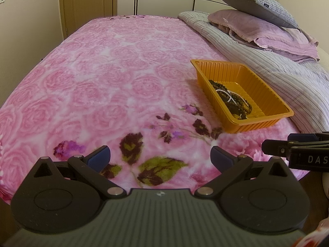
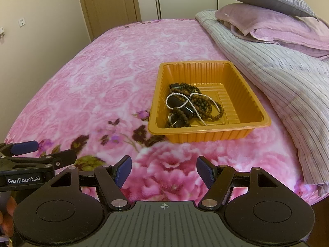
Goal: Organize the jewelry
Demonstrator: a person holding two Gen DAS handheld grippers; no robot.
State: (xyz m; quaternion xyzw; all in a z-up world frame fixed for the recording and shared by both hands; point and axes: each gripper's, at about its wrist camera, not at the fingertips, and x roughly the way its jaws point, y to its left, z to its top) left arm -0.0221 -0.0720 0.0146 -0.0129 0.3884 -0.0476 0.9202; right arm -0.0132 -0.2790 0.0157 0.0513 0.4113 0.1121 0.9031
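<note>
On the bed (image 2: 92,78), near its right side and just short of the striped quilt (image 2: 287,86), I see the tray (image 2: 207,138) sitting flat on the pink rose blanket. It is orange, ribbed and open-topped. All the jewelry (image 2: 189,105) lies in a tangle in the tray's left half, piled against the left wall: dark brown bead strands, a thin string of white pearls (image 2: 194,107) looped over them, and a few black pieces I cannot make out well, possibly a watch or clasps. The right half of the tray floor is bare.

My left gripper (image 1: 160,156) hangs over the near edge of the bed, over the dark flower print, jaws spread wide with nothing between the blue pads (image 1: 98,156). My right gripper (image 2: 162,170) hovers over the big pink bloom at the near edge, just in front of the tray, jaws also well apart and holding nothing. Neither one touches the blanket or the tray, as far as I can tell.

The two grippers sit side by side, the left one poking into the right camera's lower left corner.

At the far right, two pillows (image 2: 273,22) are stacked on the quilt, a grey one on top of a lilac one. A door (image 2: 111,4) stands beyond the far edge of the bed.
</note>
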